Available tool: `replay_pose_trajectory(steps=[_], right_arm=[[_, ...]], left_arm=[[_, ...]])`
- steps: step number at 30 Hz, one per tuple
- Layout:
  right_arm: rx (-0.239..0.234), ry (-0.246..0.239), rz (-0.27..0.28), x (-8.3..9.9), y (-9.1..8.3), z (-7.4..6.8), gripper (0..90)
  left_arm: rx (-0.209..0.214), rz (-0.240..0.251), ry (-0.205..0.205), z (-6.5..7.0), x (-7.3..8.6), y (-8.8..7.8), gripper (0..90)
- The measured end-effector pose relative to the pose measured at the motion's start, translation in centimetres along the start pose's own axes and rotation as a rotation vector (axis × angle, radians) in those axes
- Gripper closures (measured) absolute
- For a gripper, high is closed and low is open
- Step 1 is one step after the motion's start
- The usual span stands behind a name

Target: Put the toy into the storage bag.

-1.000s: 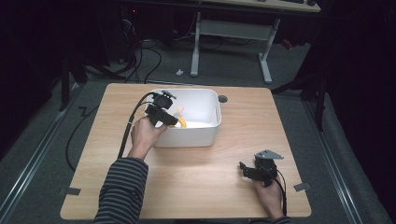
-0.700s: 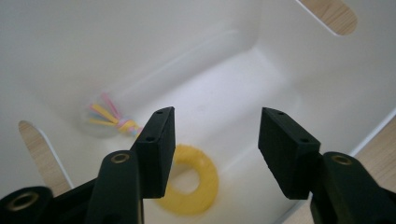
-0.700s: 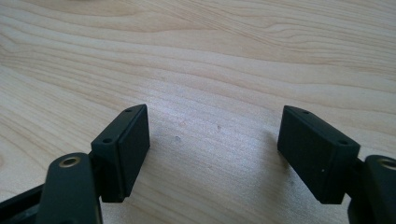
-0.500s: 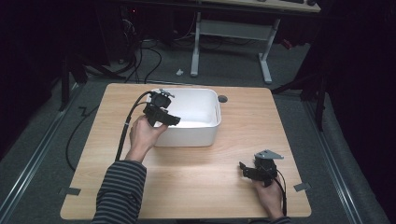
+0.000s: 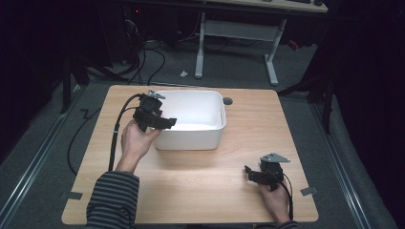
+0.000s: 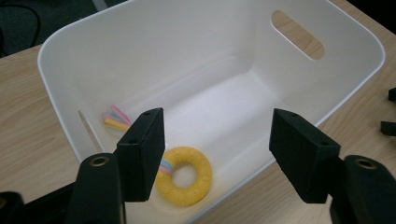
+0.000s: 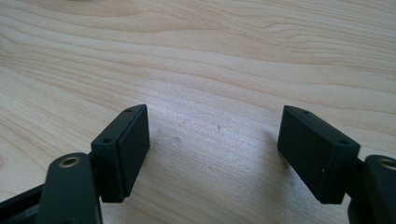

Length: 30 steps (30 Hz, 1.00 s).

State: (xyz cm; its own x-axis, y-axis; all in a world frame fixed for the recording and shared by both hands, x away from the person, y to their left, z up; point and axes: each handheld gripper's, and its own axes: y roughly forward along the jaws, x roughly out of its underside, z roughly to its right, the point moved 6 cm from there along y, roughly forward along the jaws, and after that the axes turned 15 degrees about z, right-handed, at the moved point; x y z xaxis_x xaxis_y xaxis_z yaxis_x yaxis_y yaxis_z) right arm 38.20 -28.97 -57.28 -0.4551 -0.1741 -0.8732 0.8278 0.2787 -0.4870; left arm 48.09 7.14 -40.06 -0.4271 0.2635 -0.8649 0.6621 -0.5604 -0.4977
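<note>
1. The left gripper (image 5: 165, 122) is held over the near left corner of the white bin (image 5: 217, 136), above its rim.
2. Its jaws have just been opening and now stand apart with nothing between them; in the left gripper view (image 6: 215, 149) the pads press on no object.
3. A yellow ring (image 6: 187, 175) lies on the bin floor below the left jaw, in the corner nearest that gripper.
4. Pastel strips (image 6: 116, 119) in pink, blue and yellow lie on the floor beside the ring, against the bin wall; one coloured strip runs in under the ring's edge.
5. The bin stands at the far middle of the table (image 5: 239, 195), with a slot handle (image 6: 297, 35) in its far end wall.
6. The right gripper (image 5: 248, 171) rests at the near right of the table, well apart from the bin.
7. Its jaws are wide apart and empty; the right gripper view (image 7: 212, 154) has bare wood between them.
</note>
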Motion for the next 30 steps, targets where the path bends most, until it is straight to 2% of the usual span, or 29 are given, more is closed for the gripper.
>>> replay_pose_trajectory(steps=[4,11,18,21,30], right_arm=[[0.000,0.000,0.000,0.0,0.0,0.0,25.4],[-0.003,-0.002,0.000,0.0,0.0,0.0,25.4],[-0.003,-0.002,0.000,0.0,0.0,0.0,25.3],[-0.003,-0.002,0.000,0.0,0.0,0.0,25.3],[-0.003,-0.002,0.000,0.0,0.0,0.0,25.3]], left_arm=[[-0.004,0.032,-0.011,-0.5,0.3,-1.3,35.7],[-0.037,0.094,-0.034,-1.1,0.7,-3.8,34.9],[-0.076,0.123,-0.036,-1.8,1.5,-6.1,34.0],[-0.076,0.139,-0.053,-2.0,1.7,-6.9,33.7],[-0.084,0.165,-0.068,-2.3,2.7,-8.5,33.8]])
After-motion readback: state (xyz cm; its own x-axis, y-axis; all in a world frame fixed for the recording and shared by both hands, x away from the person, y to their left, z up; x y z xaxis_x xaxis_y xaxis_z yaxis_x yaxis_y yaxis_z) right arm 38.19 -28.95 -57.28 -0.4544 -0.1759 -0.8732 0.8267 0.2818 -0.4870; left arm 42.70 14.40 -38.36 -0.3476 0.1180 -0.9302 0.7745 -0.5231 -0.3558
